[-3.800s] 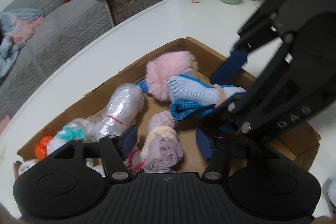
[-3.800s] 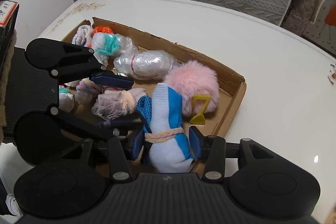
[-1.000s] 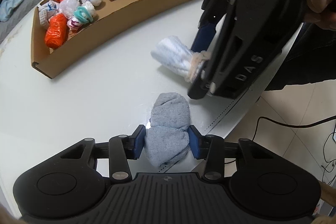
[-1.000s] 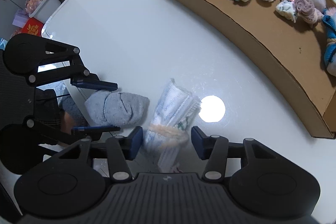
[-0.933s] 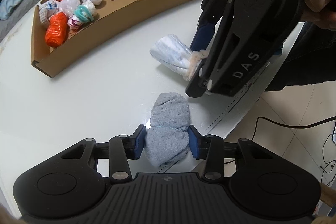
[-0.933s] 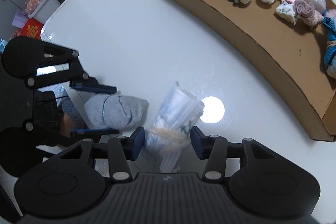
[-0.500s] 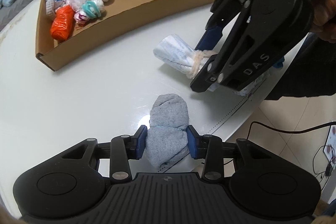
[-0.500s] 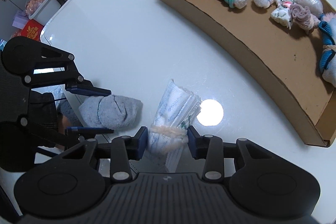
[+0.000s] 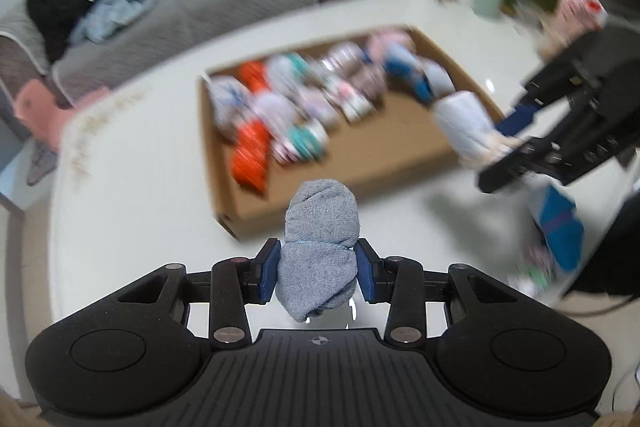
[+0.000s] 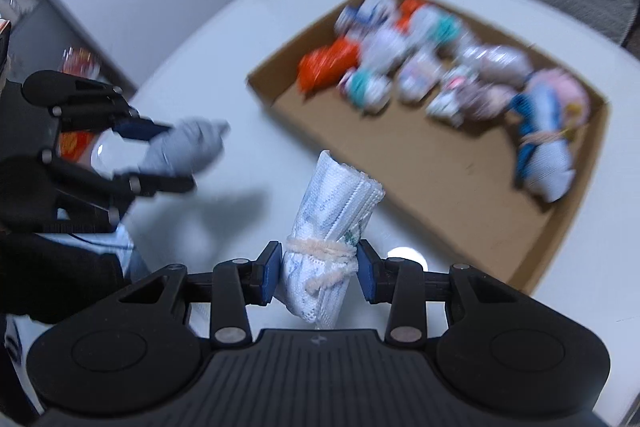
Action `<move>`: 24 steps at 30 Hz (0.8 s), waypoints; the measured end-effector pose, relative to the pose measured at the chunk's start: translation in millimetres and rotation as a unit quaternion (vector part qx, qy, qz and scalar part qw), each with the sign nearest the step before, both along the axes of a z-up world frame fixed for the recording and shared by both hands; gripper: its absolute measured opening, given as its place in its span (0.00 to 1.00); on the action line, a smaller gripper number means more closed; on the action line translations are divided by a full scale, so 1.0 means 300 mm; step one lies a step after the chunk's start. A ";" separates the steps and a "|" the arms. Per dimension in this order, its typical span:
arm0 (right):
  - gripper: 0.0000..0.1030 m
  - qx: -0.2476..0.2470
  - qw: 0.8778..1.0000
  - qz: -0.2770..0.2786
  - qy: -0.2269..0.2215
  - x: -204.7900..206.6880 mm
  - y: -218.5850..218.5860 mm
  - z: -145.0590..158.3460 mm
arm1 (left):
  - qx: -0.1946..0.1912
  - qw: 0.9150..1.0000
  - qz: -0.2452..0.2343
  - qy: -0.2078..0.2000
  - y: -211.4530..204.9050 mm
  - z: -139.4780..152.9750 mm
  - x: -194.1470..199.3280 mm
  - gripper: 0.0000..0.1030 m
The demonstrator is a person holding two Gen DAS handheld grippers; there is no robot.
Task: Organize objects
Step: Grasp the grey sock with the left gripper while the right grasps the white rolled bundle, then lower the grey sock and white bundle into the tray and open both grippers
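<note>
Since a second ago both bundles have left the table's near edge and now hang in the air. The left gripper (image 9: 316,269) is clamped on a grey rolled sock (image 9: 320,239); the right gripper (image 10: 318,273) has just closed onto a white rolled cloth tied with yarn (image 10: 332,223).

This looks like the carry step; next, each load should be lowered over the cardboard tray (image 10: 460,187) onto its bare near half. Its far side holds blurred small bundles, seemingly rolled socks and wrapped bags.

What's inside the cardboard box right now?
The cardboard box holds small wrapped bundles along its far side: an orange one, a teal-tied one, a blue-and-white roll. Near half bare. Blur hides details.
</note>
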State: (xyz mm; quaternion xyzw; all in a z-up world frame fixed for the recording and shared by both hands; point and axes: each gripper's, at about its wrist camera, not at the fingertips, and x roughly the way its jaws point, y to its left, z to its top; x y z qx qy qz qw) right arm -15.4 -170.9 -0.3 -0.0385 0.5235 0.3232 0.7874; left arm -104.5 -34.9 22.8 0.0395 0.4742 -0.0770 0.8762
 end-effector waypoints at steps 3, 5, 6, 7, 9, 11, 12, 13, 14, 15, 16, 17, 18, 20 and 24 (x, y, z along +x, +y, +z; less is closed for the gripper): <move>0.35 0.012 0.999 -0.015 -0.033 0.016 -0.046 0.057 | 0.004 1.000 0.011 -0.022 0.026 0.037 0.047 0.44; 0.35 0.024 0.998 -0.029 -0.056 0.048 -0.071 0.097 | -0.008 0.999 0.022 -0.034 0.044 0.052 0.100 0.44; 0.35 0.028 0.997 -0.035 -0.069 0.068 -0.082 0.114 | -0.011 0.999 0.025 -0.040 0.044 0.061 0.128 0.44; 0.35 0.032 0.996 -0.041 -0.079 0.085 -0.092 0.133 | -0.013 0.999 0.024 -0.045 0.039 0.071 0.159 0.44; 0.35 0.040 0.993 -0.051 -0.097 0.116 -0.114 0.162 | -0.027 0.998 0.025 -0.056 0.032 0.082 0.220 0.44; 0.35 0.049 0.992 -0.059 -0.105 0.147 -0.136 0.176 | -0.051 0.996 0.027 -0.061 0.019 0.088 0.273 0.44; 0.35 0.046 0.991 -0.061 -0.107 0.161 -0.142 0.176 | -0.055 0.996 0.024 -0.062 0.007 0.089 0.297 0.44; 0.35 0.040 0.991 -0.063 -0.111 0.173 -0.143 0.169 | -0.052 0.996 0.018 -0.064 -0.009 0.086 0.317 0.44; 0.35 0.032 0.991 -0.061 -0.111 0.188 -0.138 0.157 | -0.048 0.997 0.011 -0.065 -0.026 0.079 0.337 0.44; 0.35 0.028 0.992 -0.060 -0.109 0.203 -0.133 0.141 | -0.048 0.997 0.006 -0.065 -0.041 0.067 0.356 0.44; 0.35 0.027 0.993 -0.058 -0.104 0.219 -0.125 0.121 | -0.053 0.997 0.002 -0.063 -0.055 0.051 0.375 0.44; 0.35 0.025 0.993 -0.057 -0.099 0.232 -0.119 0.103 | -0.058 0.997 0.001 -0.059 -0.067 0.033 0.392 0.44; 0.35 0.021 0.994 -0.054 -0.094 0.236 -0.115 0.089 | -0.063 0.997 -0.003 -0.054 -0.079 0.013 0.407 0.45; 0.35 0.015 0.995 -0.050 -0.086 0.248 -0.114 0.064 | -0.066 0.997 -0.015 -0.045 -0.105 -0.031 0.424 0.45; 0.35 0.003 0.997 -0.047 -0.063 0.255 -0.111 0.008 | -0.056 0.997 -0.043 -0.018 -0.148 -0.134 0.436 0.45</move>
